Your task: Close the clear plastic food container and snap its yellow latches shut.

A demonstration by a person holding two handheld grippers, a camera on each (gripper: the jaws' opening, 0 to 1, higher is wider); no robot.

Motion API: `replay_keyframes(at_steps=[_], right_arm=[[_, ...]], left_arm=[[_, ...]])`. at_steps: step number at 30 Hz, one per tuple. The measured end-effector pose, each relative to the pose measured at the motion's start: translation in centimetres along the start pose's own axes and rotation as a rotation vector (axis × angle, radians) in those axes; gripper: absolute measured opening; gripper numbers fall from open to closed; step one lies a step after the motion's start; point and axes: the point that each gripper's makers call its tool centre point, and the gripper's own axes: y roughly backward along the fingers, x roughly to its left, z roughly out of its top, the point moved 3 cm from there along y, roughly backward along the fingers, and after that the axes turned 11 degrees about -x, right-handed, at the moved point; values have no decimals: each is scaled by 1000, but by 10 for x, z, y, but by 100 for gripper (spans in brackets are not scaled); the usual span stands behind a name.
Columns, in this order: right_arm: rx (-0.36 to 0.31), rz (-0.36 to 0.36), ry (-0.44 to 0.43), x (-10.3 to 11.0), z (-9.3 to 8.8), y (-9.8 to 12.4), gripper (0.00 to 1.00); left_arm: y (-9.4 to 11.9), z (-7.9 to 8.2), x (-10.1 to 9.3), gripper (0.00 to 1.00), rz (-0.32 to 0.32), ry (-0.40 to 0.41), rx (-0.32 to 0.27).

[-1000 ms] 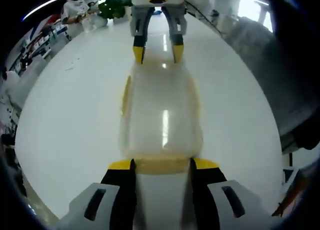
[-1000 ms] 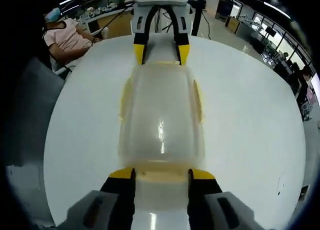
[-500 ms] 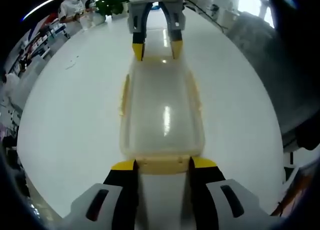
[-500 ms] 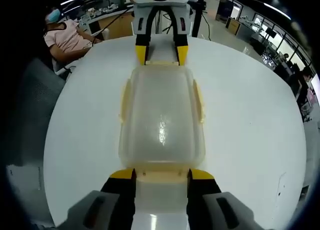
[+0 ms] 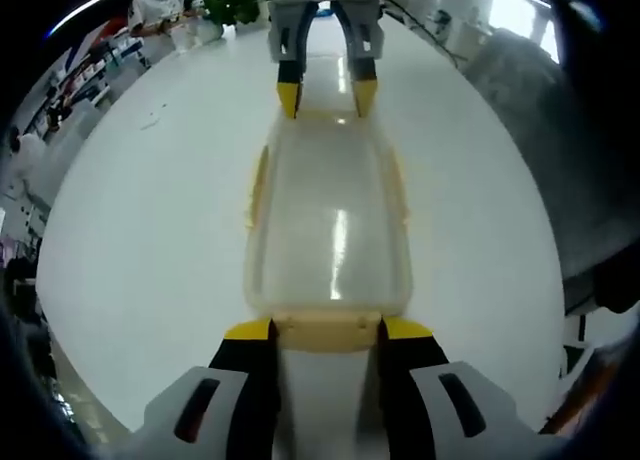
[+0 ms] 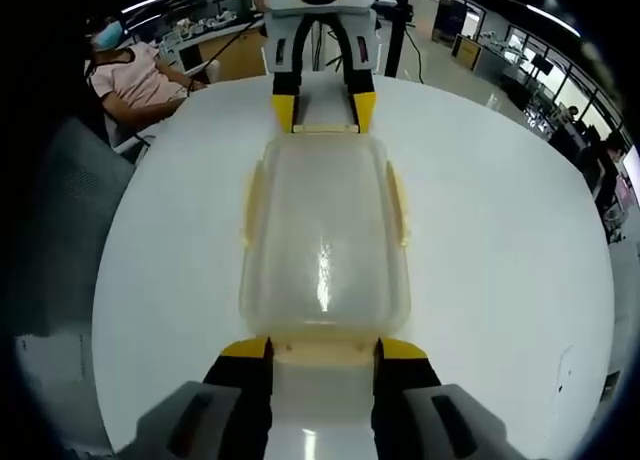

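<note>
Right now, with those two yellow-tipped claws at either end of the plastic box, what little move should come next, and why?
Probably press both end latches inward and down together. The lid already sits on the clear container, the left gripper has its jaws either side of the near yellow latch, and the right gripper stands likewise at the far end. Whether either latch has clicked shut, I cannot tell.

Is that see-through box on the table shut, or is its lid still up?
Shut: the lid lies flat on the box, a gripper at each end. Whether the yellow latches have snapped, I cannot tell.

A round white table stands in a bright, window-lined workspace.
</note>
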Motion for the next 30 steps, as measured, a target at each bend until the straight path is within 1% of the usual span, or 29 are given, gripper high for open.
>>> replay_keyframes(at_steps=[2,5,9,11,15,17,21,24,26,30], right_arm=[[-13,-2,-3,1,5,8,36],[-15,-3,4,3,9,21,36],[-17,-8,14,5,16,38,36],[-18,-8,18,6,19,46,36],[-13,-10,28,10,25,65,36],[-14,-18,37,10,28,74,36],[-7,-29,48,12,33,83,36],[-2,-38,51,13,37,87,36],[3,-41,39,15,36,89,36],[20,-59,47,14,36,90,36]], left_arm=[[6,4,0,35,12,1,3],[16,15,-3,35,14,10,-18],[25,26,-6,35,28,8,-18],[32,33,-7,35,35,2,-21],[46,51,-11,36,38,6,-45],[51,58,-12,36,49,3,-46],[58,65,-14,35,63,1,-52],[60,67,-15,35,74,-15,-49],[64,71,-16,35,80,-36,-57],[71,76,-16,35,89,-54,-73]])
